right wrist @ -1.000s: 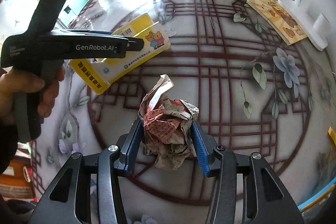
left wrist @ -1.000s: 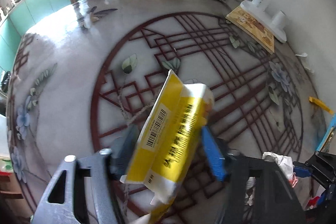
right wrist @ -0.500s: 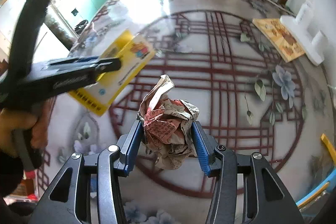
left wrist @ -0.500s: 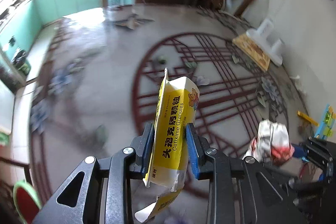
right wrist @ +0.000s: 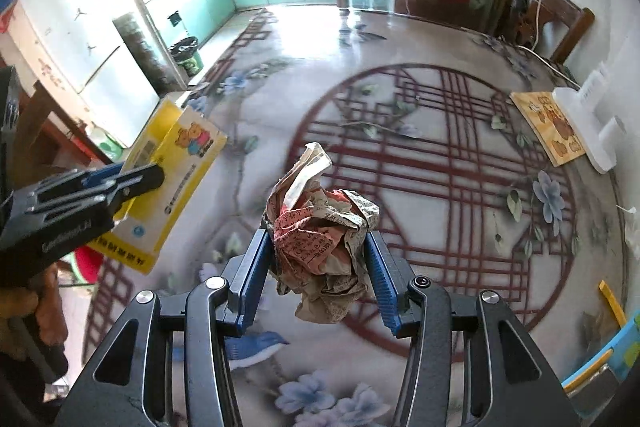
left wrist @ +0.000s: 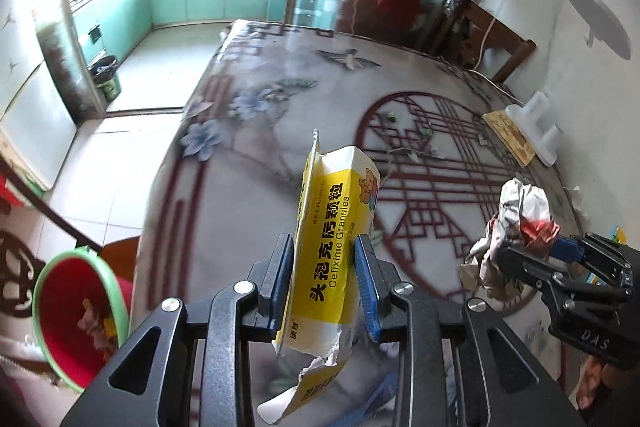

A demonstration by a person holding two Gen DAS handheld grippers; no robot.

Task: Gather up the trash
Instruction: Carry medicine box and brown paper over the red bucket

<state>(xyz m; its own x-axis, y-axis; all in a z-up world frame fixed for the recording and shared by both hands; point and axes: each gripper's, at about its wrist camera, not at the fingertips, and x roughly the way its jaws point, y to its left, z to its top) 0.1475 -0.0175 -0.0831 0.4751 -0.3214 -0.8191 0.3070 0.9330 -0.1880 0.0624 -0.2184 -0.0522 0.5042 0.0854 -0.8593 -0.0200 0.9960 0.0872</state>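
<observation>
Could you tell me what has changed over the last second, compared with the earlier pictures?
Both grippers rose and swung left, away from the table centre; a red bin with a green rim came into view. The left gripper still clamps the torn yellow medicine box; the right gripper keeps the crumpled printed paper ball.

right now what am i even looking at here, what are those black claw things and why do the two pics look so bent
There is no robot here. A person holds a hand tool in each hand, each with two blue-padded fingers and a wide-angle camera behind them, which bends the picture.

The left tool's view shows the left gripper shut on a torn yellow medicine box. The right tool's view shows the right gripper shut on a crumpled paper ball. Each tool also appears at the edge of the other's picture.

Below them is a round patterned table, with a flat card showing bears and a white plastic stand at its far right. A red bin with a green rim stands on the floor to the left.
</observation>
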